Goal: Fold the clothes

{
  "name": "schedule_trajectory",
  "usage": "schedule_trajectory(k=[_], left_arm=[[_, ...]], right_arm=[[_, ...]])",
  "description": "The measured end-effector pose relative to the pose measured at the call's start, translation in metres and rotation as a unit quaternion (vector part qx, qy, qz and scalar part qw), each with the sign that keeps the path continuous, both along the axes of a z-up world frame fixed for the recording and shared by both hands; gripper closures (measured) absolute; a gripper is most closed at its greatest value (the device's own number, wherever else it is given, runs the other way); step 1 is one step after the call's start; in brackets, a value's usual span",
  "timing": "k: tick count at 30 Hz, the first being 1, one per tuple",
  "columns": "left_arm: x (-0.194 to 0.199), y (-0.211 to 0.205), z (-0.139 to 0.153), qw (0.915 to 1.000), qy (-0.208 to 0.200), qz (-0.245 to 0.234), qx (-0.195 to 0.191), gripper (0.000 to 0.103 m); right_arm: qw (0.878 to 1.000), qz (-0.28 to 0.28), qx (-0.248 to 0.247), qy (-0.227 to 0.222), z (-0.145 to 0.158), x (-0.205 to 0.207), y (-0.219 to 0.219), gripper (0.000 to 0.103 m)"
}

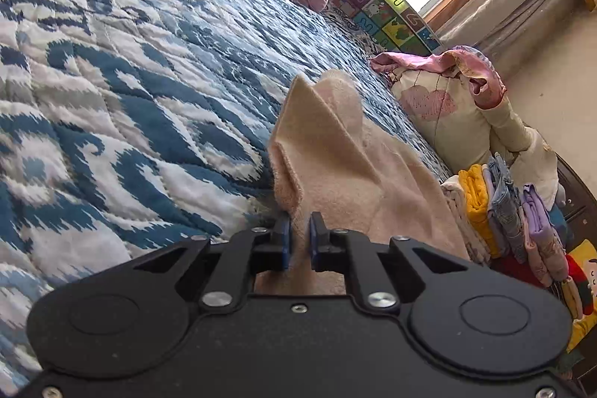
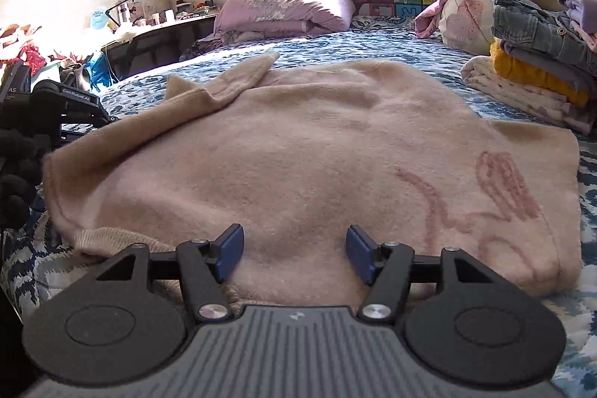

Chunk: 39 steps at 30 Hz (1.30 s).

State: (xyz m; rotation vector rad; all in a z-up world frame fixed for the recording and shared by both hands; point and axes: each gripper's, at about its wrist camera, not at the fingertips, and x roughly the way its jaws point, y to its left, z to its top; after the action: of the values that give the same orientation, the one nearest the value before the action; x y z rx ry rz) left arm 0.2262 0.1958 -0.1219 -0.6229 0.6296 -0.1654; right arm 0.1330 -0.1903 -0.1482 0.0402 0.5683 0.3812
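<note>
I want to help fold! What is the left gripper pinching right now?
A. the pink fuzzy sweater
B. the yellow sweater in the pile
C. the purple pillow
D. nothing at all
A: the left gripper has its blue pads closed on a bunched edge of the pink fuzzy sweater.

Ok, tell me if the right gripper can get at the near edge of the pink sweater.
Probably yes: the right gripper hangs open just over the pink sweater, nothing lies between, and the left gripper pinches cloth off to the side.

Fuzzy pale-pink knit sweater [image 2: 298, 144], stitched quilted cotton bedspread [image 1: 112, 81], matt black plastic tongs [image 2: 294, 254]
</note>
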Motion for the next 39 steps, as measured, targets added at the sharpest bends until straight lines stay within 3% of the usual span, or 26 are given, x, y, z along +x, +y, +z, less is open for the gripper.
schedule_trajectory(k=[3,6,9,10,13,14,21,24,27,30,31,32,34,35,39], left_arm=[[-0.01,-0.01,0.016,0.9906,-0.019,0.02,0.134,0.095],[-0.026,-0.004,0.027,0.9846,-0.042,0.05,0.162,0.095],[-0.051,0.011,0.034,0.9717,-0.049,0.106,0.205,0.095],[-0.058,0.018,0.032,0.9693,-0.041,0.122,0.209,0.095],[-0.053,0.041,-0.002,0.9778,0.045,0.127,0.161,0.096],[-0.053,0.045,-0.009,0.9793,0.055,0.127,0.148,0.096],[-0.064,0.054,-0.004,0.9776,0.055,0.15,0.137,0.092],[-0.071,0.049,0.012,0.9673,0.027,0.169,0.187,0.092],[-0.071,0.04,0.02,0.9753,-0.02,0.133,0.175,0.092],[-0.056,0.023,0.017,0.9771,-0.022,0.077,0.197,0.089],[-0.044,0.015,0.011,0.9738,0.003,0.048,0.223,0.071],[-0.029,0.008,0.0,0.9652,0.047,0.026,0.256,0.058],[-0.024,0.01,-0.001,0.9657,0.047,0.049,0.251,0.059],[-0.022,0.011,0.006,0.9686,0.044,0.058,0.238,0.066],[-0.009,-0.004,0.026,0.9715,-0.006,0.022,0.236,0.066]], right_arm=[[1.0,-0.001,0.002,-0.002,-0.002,0.0,0.0,0.041],[1.0,0.0,-0.002,-0.005,-0.003,-0.001,0.001,0.04],[1.0,-0.001,-0.003,-0.006,-0.004,-0.001,0.001,0.04],[1.0,0.0,-0.003,-0.007,-0.004,-0.001,0.001,0.04],[1.0,0.001,0.0,-0.008,-0.005,-0.001,0.0,0.039],[1.0,0.002,0.001,-0.008,-0.005,-0.002,-0.001,0.039],[1.0,0.001,-0.001,-0.009,-0.006,-0.003,0.0,0.039],[1.0,0.001,-0.003,-0.009,-0.006,-0.003,0.001,0.039],[1.0,0.0,-0.005,-0.006,-0.005,-0.003,0.001,0.039],[1.0,-0.001,-0.026,-0.002,-0.001,-0.003,0.006,0.039],[0.999,0.001,-0.038,0.0,0.001,-0.003,0.008,0.039],[0.999,0.004,-0.053,0.003,0.004,-0.002,0.01,0.039],[0.996,0.005,-0.084,0.01,0.011,0.0,0.012,0.039],[0.996,-0.009,-0.091,0.017,0.015,0.004,0.007,0.038],[0.996,-0.031,-0.049,0.066,0.023,0.029,-0.018,0.049]])
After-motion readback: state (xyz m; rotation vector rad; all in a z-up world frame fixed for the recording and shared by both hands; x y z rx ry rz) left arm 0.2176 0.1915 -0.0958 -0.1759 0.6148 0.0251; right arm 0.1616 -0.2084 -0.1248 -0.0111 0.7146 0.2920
